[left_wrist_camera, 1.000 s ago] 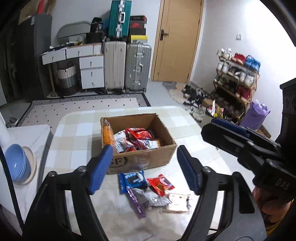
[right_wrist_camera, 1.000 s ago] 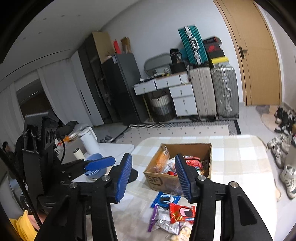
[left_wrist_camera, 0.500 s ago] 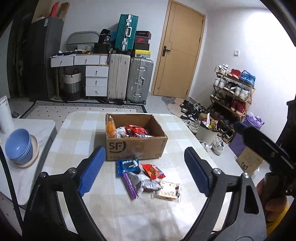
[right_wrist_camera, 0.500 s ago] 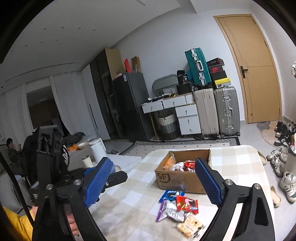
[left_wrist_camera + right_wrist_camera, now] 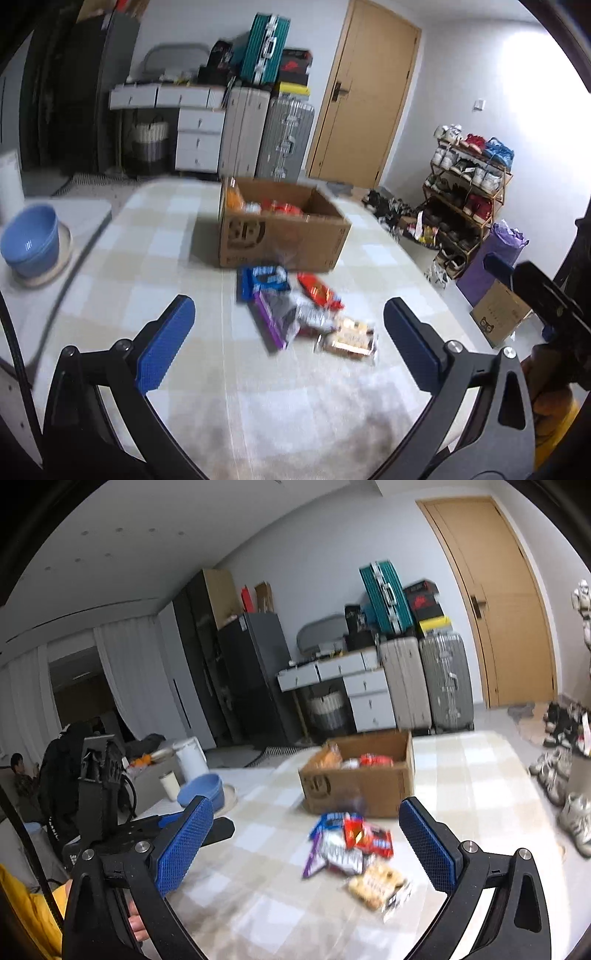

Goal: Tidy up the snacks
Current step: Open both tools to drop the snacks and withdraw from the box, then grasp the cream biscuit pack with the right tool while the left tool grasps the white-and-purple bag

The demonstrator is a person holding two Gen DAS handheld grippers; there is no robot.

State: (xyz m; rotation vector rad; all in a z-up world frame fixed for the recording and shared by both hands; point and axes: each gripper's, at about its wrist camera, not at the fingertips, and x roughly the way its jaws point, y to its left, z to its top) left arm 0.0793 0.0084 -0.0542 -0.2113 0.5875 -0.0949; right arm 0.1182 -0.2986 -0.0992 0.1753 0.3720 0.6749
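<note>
An open cardboard box [image 5: 280, 236] holding several snack packs stands on the checked table [image 5: 155, 258]; it also shows in the right wrist view [image 5: 362, 786]. In front of it lie a blue cookie pack [image 5: 264, 280], a red pack [image 5: 319, 295], a purple-edged pack [image 5: 280, 321] and a clear pack of biscuits [image 5: 349, 338]. In the right wrist view the same pile shows with the red pack [image 5: 367, 836] and biscuits [image 5: 378, 882]. My left gripper [image 5: 290, 347] is open and empty, short of the pile. My right gripper [image 5: 308, 847] is open and empty, above the table's near side.
A blue bowl [image 5: 29, 240] on a plate sits on a side surface at left. Suitcases [image 5: 266, 136], drawers and a door stand behind the table. A shoe rack [image 5: 465, 192] and a small cardboard box [image 5: 498, 317] are on the right floor.
Both grippers have pulled back from the box and opened wider. The loose packs in front of the box have stayed put.
</note>
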